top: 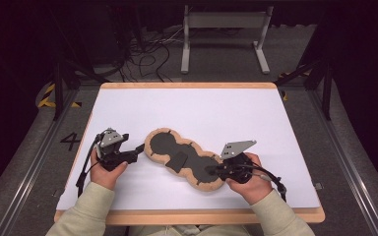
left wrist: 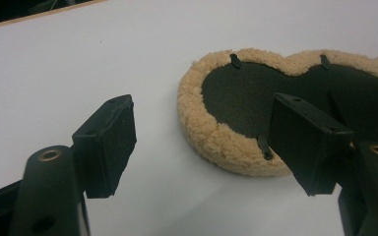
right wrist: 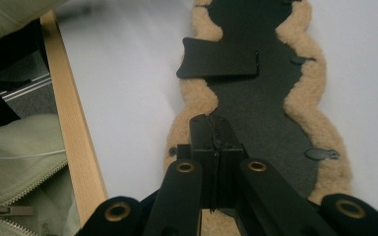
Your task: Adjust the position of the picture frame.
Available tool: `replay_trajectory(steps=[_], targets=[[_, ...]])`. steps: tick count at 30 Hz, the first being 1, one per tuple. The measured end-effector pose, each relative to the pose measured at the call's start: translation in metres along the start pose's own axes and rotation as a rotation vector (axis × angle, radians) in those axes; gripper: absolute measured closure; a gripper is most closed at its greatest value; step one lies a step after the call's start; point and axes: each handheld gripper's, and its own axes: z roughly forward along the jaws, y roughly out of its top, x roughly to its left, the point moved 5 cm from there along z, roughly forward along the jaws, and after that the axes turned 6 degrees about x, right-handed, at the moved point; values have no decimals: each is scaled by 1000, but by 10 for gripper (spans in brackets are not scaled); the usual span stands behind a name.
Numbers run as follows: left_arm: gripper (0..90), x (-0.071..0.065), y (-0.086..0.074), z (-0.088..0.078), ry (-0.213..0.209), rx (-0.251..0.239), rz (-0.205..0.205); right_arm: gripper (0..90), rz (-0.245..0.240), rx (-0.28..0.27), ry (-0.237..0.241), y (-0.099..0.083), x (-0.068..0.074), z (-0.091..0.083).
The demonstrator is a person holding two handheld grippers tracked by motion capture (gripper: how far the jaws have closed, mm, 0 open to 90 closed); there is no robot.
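Observation:
A lobed pad (top: 187,160) with tan fleece edging and a black backing lies face down on the white table top, running from upper left to lower right. A black flap (top: 178,160) lies across its middle. My left gripper (top: 139,147) sits just left of the pad's left end, open, with the fleece rim (left wrist: 216,142) between and beyond its jaws and nothing gripped (left wrist: 204,123). My right gripper (top: 210,171) is over the pad's right end, its jaws shut together (right wrist: 211,125) above the black backing (right wrist: 261,108). Whether they pinch any of the material is hidden.
The white sheet (top: 202,113) covers a wood-edged table (top: 187,215). Small black tabs (right wrist: 321,154) poke out along the pad's rim. A pale green sleeve (right wrist: 19,157) is near the front edge. A metal stand (top: 224,22) and cables lie on the floor beyond.

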Motion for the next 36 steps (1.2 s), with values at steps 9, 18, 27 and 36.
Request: replay_trajectory(steps=[9,18,27,36], targets=[[270,1,0,0,1,6,1,900,-23,43,20,-4,10,19],[271,2,-1,1,2,10,-5,900,-80,94,54,-6,31,43],[271,2,-2,4,1,19,-6,900,-87,136,53,-10,39,58],[270,3,-4,7,4,29,1,900,-71,176,-5,-15,33,61]])
